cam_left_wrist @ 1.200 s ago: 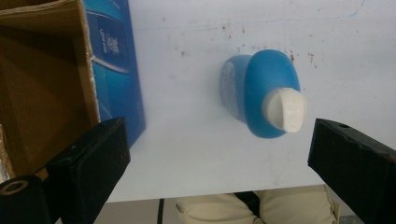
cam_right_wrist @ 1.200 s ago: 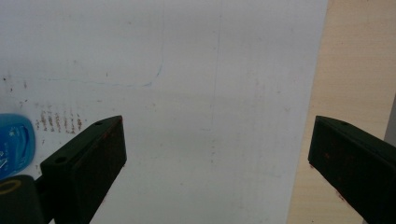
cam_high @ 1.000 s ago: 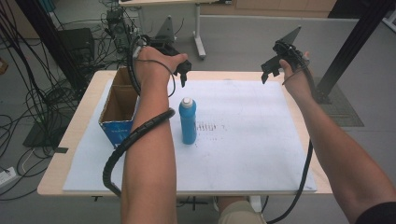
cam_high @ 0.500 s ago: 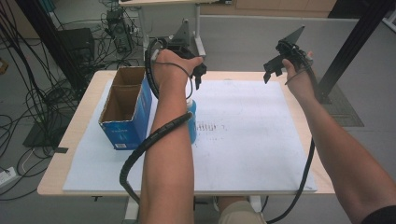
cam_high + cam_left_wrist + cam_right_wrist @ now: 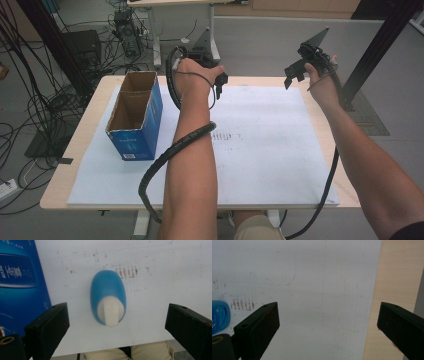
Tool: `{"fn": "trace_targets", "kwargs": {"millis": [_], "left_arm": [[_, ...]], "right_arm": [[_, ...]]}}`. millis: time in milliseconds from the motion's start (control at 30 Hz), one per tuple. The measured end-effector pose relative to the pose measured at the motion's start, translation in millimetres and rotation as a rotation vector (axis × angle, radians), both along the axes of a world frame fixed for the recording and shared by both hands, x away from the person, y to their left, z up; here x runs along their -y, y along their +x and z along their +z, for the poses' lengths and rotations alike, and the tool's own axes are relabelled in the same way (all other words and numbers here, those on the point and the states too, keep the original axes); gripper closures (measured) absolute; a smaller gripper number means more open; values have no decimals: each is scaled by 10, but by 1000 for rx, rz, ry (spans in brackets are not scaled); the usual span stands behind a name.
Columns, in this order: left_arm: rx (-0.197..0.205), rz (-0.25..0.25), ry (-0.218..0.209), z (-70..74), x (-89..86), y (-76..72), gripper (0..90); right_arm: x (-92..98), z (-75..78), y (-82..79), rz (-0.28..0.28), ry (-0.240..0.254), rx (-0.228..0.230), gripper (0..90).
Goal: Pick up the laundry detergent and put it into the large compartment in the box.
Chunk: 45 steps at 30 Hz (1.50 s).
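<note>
A blue bottle [image 5: 108, 290] with a white cap [image 5: 110, 311] stands upright on the white sheet [image 5: 270, 135]; the left gripper view looks straight down on it. My left gripper [image 5: 117, 308] hovers above it, open wide, with nothing between its jaws. From the high view, the left gripper [image 5: 219, 84] is held over the sheet's far edge, and the forearm covers the bottle. My right gripper [image 5: 296, 72] is raised over the far right corner, open and empty. The right gripper view [image 5: 328, 307] catches the bottle [image 5: 219, 315] at its left edge.
An open blue cardboard box [image 5: 134, 116] stands on the left of the sheet, close beside the bottle [image 5: 17, 277]. The wooden table [image 5: 90, 115] borders the sheet, its edge bare on the right [image 5: 397, 277]. Cables and a black stand lie on the floor beyond.
My left arm has swung right and farther out, from near the box to above the bottle, and the forearm now covers the bottle in the high view. The right gripper has barely moved.
</note>
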<state>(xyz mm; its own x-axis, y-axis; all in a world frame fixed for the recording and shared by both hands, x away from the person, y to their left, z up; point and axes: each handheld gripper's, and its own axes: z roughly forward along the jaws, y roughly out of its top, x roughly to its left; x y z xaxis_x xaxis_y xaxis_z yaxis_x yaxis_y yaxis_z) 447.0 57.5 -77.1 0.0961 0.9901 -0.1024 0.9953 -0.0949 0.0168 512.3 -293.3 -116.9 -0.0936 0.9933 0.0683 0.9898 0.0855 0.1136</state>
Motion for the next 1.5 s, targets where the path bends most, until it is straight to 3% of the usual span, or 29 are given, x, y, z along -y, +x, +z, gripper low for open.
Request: {"fn": "trace_targets", "kwargs": {"millis": [1000,1500], "left_arm": [[-25,15,-12,-535,7,13,57],[-27,17,0,-698,25,0,57]], "right_arm": [[28,17,-29,-6,-10,2,42],[-12,6,-18,1,-16,-2,42]]}}
